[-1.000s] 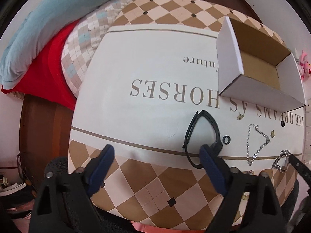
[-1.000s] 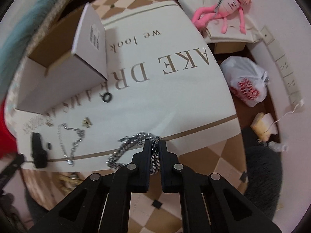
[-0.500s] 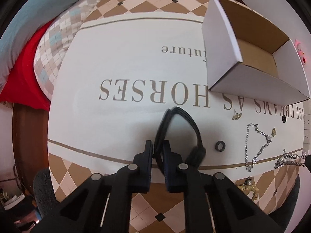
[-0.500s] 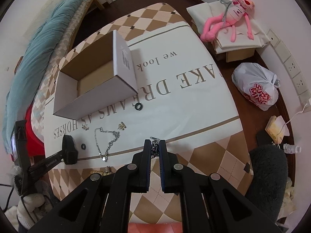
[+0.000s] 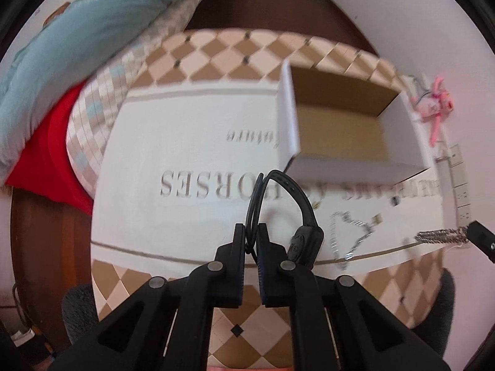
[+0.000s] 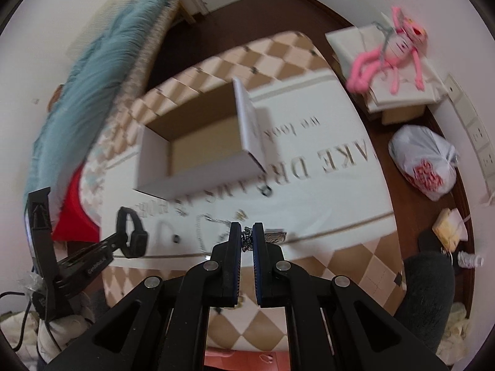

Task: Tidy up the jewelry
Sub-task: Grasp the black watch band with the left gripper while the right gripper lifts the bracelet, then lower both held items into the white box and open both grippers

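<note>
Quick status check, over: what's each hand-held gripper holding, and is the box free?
Left hand-held gripper shut on black wristband. Right hand-held gripper shut on silver chain. Cardboard box open, nothing blocking it.

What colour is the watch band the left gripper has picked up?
Black, strap and body alike. The watch band shows best in the left wrist view, pinched in the left gripper.
</note>
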Demonstrator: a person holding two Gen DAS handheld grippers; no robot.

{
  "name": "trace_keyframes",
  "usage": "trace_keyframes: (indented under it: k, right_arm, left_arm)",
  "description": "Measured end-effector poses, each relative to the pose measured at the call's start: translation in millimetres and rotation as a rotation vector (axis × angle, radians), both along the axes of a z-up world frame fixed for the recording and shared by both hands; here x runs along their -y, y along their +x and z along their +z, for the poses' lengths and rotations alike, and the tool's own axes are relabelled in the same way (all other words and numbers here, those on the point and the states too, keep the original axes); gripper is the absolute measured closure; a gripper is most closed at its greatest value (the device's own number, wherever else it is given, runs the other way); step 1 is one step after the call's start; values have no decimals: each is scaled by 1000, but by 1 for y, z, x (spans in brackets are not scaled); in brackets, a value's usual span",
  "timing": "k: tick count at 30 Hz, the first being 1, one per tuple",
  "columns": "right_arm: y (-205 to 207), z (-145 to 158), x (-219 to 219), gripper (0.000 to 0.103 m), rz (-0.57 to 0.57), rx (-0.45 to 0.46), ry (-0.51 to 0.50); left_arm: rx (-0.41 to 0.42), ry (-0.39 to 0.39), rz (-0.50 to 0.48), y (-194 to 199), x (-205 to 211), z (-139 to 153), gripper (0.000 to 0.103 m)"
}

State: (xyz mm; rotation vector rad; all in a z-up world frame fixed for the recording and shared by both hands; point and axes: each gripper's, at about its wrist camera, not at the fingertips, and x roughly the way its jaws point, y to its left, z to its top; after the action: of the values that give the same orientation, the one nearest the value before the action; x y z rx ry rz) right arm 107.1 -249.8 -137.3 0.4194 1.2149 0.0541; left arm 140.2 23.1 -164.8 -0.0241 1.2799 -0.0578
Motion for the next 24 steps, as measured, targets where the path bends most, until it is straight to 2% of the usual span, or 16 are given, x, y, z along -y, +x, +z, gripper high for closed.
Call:
trace_keyframes:
  k: [6, 10, 13, 17, 21, 24]
  right_arm:
    - [22, 61, -7, 96, 63, 117, 27]
    - [57, 83, -14, 96, 119, 156, 1]
    - [87, 75, -19, 99, 140, 134, -24]
    - [121, 49, -21, 99, 150, 74, -36]
    - [145, 28, -25, 99, 160, 34, -35]
    - [160, 21, -28, 100, 172, 25, -37]
  left_arm:
    - [67, -71, -31, 31, 26, 48, 98]
    - [65, -94, -54, 63, 41, 56, 98]
    - [39, -104, -61, 87, 48, 47, 98]
    - [-14, -137, -38, 117, 49, 27, 98]
    - [-65, -175, -18, 135, 51, 13, 90]
    - [-87, -178, 5, 143, 51, 11, 89]
